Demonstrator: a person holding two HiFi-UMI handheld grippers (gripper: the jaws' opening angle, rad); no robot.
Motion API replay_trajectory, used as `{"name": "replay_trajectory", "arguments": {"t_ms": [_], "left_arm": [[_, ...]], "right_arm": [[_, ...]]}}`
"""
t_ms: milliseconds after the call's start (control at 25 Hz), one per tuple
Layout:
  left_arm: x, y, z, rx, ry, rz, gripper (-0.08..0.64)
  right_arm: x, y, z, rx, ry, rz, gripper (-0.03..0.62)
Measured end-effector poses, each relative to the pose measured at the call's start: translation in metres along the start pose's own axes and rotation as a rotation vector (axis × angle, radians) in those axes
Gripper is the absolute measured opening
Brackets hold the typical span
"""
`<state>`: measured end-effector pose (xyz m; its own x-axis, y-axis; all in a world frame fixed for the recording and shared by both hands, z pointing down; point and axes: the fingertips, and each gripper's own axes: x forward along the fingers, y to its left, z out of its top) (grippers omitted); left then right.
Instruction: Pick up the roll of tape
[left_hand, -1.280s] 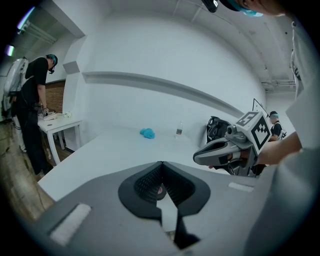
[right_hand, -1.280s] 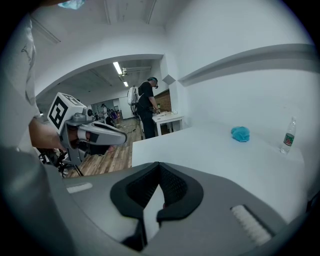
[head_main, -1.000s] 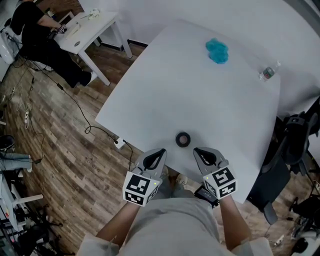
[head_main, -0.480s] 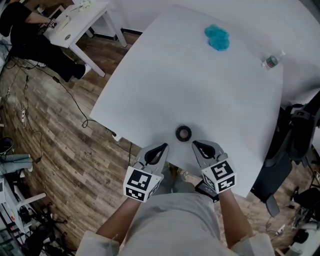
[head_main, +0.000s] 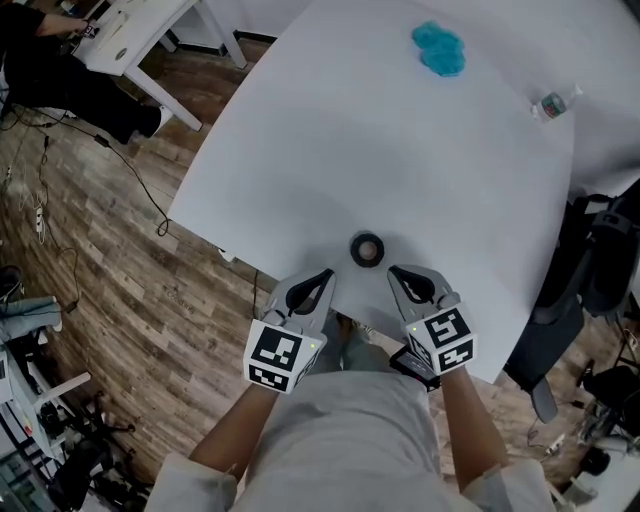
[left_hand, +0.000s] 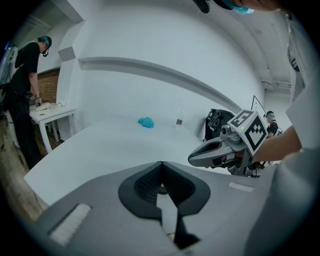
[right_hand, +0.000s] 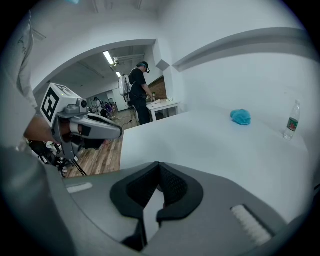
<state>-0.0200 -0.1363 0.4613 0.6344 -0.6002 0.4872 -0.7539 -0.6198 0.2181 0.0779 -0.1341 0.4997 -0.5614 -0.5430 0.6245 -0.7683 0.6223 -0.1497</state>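
Note:
The roll of tape (head_main: 367, 249), a small black ring, lies flat on the white table (head_main: 400, 150) close to its near edge. My left gripper (head_main: 325, 276) is just short of it on the left, and my right gripper (head_main: 396, 271) is just short of it on the right. Both are shut and empty, with their tips over the table's edge. In the left gripper view my left gripper (left_hand: 160, 163) has its jaws together, and the right gripper (left_hand: 196, 159) shows beside it. The right gripper view shows my right gripper (right_hand: 158, 164) likewise. Neither gripper view shows the tape.
A blue cloth (head_main: 438, 48) and a water bottle (head_main: 555, 102) lie at the table's far side. A dark office chair (head_main: 590, 270) stands off the right edge. A small white table (head_main: 130, 30) with a person at it is far left, and cables run over the wooden floor.
Both grippers have sunk a little toward the table's near edge and stay shut. The tape has not moved on the table. The head view has shifted slightly.

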Motion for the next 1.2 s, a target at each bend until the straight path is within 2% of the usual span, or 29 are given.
{"name": "replay_trajectory", "arguments": {"t_ms": [480, 1160, 1200], "left_arm": [[0.009, 0.008, -0.017, 0.021, 0.025, 0.004, 0.018], [0.024, 0.018, -0.026, 0.033, 0.058, -0.02, 0.018], [0.025, 0.018, -0.027, 0.033, 0.061, -0.023, 0.018]], "right_arm": [[0.025, 0.003, -0.01, -0.036, 0.048, 0.023, 0.008], [0.051, -0.011, -0.015, -0.041, 0.071, -0.003, 0.012], [0.053, -0.011, -0.016, -0.038, 0.074, -0.002, 0.055]]}}
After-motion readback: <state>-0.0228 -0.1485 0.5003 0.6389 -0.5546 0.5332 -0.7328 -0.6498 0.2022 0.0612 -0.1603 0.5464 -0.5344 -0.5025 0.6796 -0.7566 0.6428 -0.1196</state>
